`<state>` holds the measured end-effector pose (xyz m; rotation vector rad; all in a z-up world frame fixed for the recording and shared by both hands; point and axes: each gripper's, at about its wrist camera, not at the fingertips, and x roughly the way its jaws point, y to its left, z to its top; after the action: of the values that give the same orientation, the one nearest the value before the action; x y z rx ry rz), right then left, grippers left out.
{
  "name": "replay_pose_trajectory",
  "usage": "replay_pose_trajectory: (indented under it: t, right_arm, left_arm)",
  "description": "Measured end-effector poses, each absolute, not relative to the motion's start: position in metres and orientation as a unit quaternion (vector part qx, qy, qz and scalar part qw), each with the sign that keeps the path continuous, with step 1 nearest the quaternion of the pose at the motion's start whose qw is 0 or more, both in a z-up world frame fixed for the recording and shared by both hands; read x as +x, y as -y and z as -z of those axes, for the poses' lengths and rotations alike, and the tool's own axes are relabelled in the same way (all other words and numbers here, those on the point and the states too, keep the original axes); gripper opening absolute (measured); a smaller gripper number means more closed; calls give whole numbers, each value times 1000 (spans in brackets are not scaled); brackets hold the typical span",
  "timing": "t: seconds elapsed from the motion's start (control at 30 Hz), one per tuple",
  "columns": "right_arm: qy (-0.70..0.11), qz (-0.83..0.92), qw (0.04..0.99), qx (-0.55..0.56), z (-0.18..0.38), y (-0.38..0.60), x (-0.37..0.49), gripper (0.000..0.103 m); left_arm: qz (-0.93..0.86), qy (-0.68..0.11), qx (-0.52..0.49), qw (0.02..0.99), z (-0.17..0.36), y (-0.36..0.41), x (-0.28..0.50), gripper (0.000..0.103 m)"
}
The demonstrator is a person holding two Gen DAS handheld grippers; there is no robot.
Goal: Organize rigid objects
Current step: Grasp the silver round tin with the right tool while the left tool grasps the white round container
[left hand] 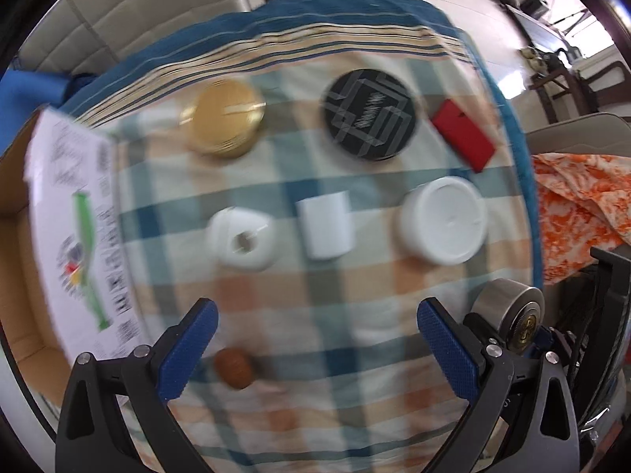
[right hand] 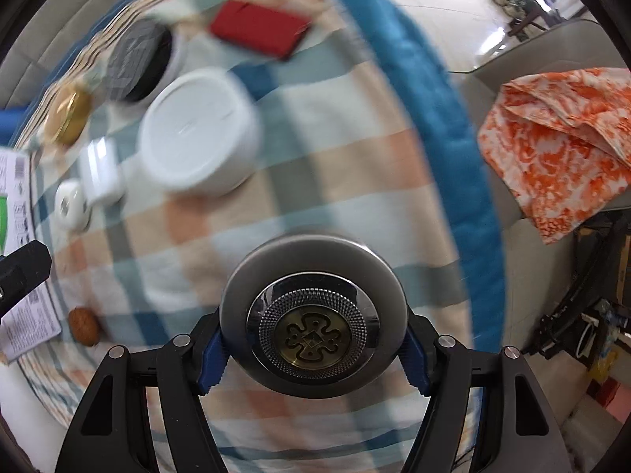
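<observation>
the right hand-held gripper (right hand: 313, 349) has its blue pads pinching the sides of a round silver tin (right hand: 313, 311), whose lid shows a brass emblem inside a knurled ring; the tin hangs above the checked cloth (right hand: 335, 165) that covers the table. the same tin (left hand: 508, 313) shows in the left wrist view, at the lower right, just beyond the left gripper's right finger.

the left hand-held gripper (left hand: 315, 349) is spread wide with nothing between its blue pads (left hand: 189, 351), pointing down at the cloth. just beside its left finger lies a small brown ribbed ball (left hand: 234, 368).

further out on the cloth sits a row of white things: a small white jar with a hole in its top (left hand: 242, 238), a white cup-like piece (left hand: 327, 224) and a wide white round tub (left hand: 443, 220), each apart from the next. beyond them stand a gold round tin (left hand: 226, 118), a black round tin with a grey line pattern (left hand: 368, 116) and a red flat box (left hand: 463, 136), which lies tilted near the cloth's blue border.

at the left edge an open cardboard box (left hand: 19, 236) stands, with its printed white flap (left hand: 75, 228) folded out over the cloth. an orange and white patterned fabric (right hand: 560, 138) lies off to the right of the table. both views are blurred.
</observation>
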<state>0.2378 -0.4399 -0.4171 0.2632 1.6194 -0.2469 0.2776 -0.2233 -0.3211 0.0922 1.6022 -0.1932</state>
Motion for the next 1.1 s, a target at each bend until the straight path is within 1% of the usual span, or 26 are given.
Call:
replay_pose_trajectory:
  t: [0.17,0.4,0.47,0.5,0.53,0.7,0.8,0.93,0.97,1.03,1.1]
  right_arm:
    - [-715,127,672,143,410,489,247,73]
    - [-720,132,659,173,424,517,250,73]
    - [-721,133,657,174,424,511,251,73]
    - [-722,133,657,173,425,511,251,73]
    - [-722,134,657,172,426,510,251,73]
    - [-723,132,657,166,426,509,252,74]
    - [-726,131,655,164,426,505,253,74]
    - [-730,134,648,168,436,507,256,74]
    - [-731,135,648,167,437,507,256,73]
    - [-731,136,647,167,436,506,257,73]
    - [-730,136,649,164,434,505,257,73]
  left_arm:
    - [133,-737,40,661,340,269,299,103]
    - [153,-760,71,627,379,318,322,102]
    - [152,-759,86,627,385,325,323,87]
    - [153,-759,90,626,387,325,322,70]
    - [155,-763,85,622,390,324,320,67]
    - [149,-757,106,627,389,312,306,67]
    - [149,-762,97,622,399,305,305,70]
    - [144,-761,119,621,401,316,300,72]
    - [140,-760,123,623,407,329,300,72]
    - [134,-753,135,630,407,335,297,66]
    - [138,-750,130,634,402,337,293,65]
